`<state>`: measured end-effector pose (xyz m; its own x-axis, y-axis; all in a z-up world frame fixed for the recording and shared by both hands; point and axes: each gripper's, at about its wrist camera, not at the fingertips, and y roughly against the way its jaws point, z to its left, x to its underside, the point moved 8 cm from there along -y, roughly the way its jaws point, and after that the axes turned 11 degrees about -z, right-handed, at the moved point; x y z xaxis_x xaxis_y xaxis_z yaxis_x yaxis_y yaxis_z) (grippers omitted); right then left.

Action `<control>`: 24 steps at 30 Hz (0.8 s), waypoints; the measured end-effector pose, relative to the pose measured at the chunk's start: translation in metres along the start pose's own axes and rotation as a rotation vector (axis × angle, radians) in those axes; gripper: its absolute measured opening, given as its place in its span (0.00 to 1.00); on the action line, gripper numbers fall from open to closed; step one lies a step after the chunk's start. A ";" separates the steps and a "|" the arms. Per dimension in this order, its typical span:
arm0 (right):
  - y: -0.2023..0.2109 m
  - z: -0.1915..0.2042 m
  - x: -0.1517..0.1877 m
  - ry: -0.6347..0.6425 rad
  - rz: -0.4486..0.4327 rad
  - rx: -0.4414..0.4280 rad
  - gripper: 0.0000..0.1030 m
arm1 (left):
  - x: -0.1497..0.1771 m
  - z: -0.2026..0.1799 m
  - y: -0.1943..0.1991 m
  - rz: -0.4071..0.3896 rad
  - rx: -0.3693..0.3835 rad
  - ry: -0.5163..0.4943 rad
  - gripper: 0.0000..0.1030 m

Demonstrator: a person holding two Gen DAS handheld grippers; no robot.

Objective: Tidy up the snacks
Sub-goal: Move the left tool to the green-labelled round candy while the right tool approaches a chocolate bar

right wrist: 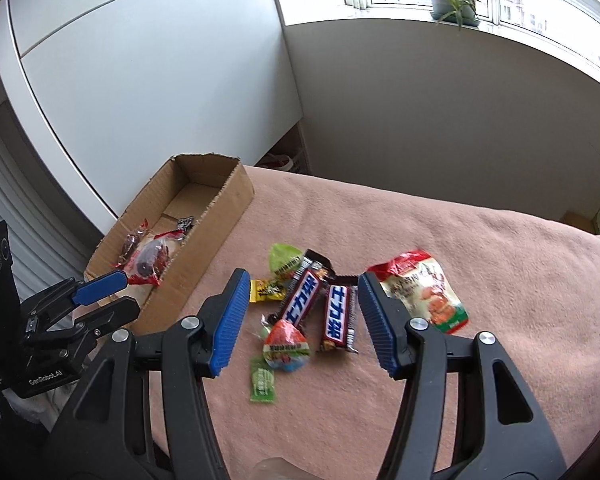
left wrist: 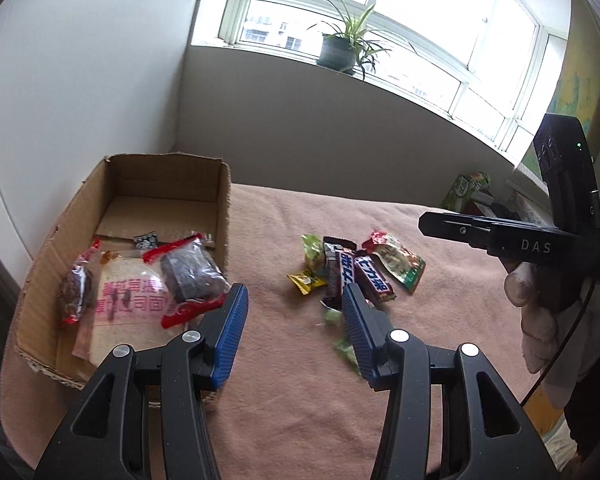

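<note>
Two Snickers bars side by side, long axes toward window.

The left gripper's right finger is covering part of a green candy – blurred – and the box wall is hiding most packets inside.

Home room, potted plant on windowsill, blanket-covered table
</note>
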<state>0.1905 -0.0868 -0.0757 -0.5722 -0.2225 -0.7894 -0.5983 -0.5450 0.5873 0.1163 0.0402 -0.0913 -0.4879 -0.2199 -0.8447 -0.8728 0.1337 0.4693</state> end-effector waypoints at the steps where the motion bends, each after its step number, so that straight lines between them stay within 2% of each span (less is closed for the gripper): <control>1: 0.004 -0.006 0.003 -0.010 0.000 0.008 0.57 | 0.002 -0.005 -0.001 0.006 0.007 -0.001 0.46; 10: 0.024 -0.052 0.025 -0.048 0.013 0.066 0.57 | 0.027 -0.036 -0.021 0.080 0.058 -0.027 0.46; 12: 0.022 -0.058 0.031 -0.054 0.026 0.068 0.54 | 0.033 -0.042 -0.026 0.097 0.068 -0.038 0.46; 14: 0.019 -0.060 0.037 -0.051 0.042 0.066 0.46 | 0.040 -0.048 -0.032 0.116 0.077 -0.045 0.46; 21: -0.013 -0.051 0.051 -0.048 0.102 0.020 0.46 | 0.050 -0.062 -0.050 0.151 0.092 -0.081 0.46; 24: -0.025 -0.050 0.053 -0.065 0.126 0.004 0.39 | 0.051 -0.063 -0.056 0.153 0.087 -0.099 0.46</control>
<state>0.2028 -0.1252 -0.1409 -0.6781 -0.2363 -0.6960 -0.5212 -0.5131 0.6820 0.1398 -0.0396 -0.1445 -0.6074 -0.0948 -0.7887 -0.7826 0.2419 0.5736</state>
